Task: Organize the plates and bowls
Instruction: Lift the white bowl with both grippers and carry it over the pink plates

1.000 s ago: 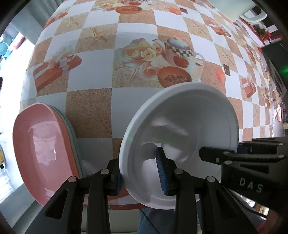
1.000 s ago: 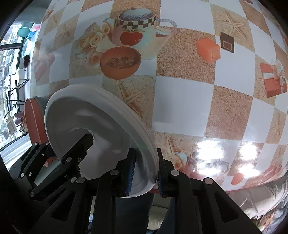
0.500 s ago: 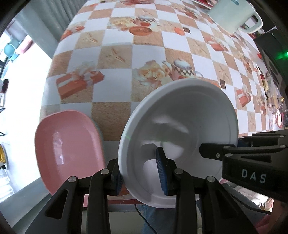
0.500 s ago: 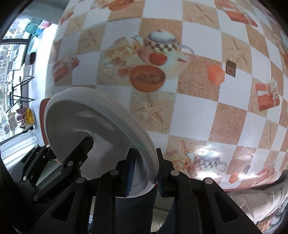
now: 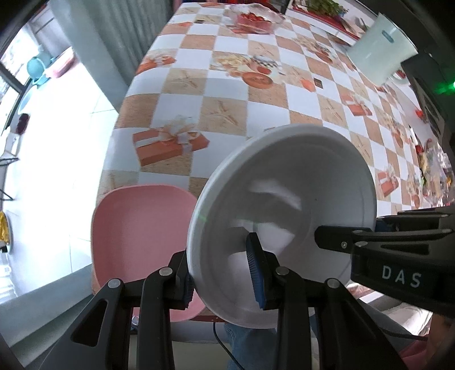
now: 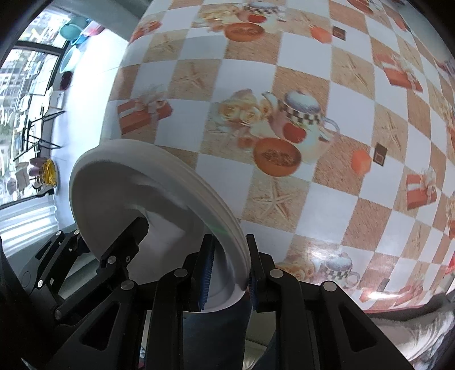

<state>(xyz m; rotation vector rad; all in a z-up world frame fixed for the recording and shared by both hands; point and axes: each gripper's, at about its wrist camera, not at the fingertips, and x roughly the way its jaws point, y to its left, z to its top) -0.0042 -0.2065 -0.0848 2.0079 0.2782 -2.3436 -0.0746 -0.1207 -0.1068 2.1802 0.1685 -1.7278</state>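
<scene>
checkered tablecloth (image 5: pixel 199 111) ahead of tool, white/tan squares, gift box, starfish, teapot prints; white pitcher (image 5: pixel 378 51) far ahead-right near table far end; red food tray (image 5: pixel 256 21) far ahead; teal basin (image 6: pixel 71 30) on floor far left; dark device, green LED (image 5: pixel 442 86) at right edge

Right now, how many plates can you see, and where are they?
2. The white plate is held off the table, clamped at its rim by both grippers. The pink plate lies at the table's near-left edge. More may be stacked hidden beneath it.
</scene>
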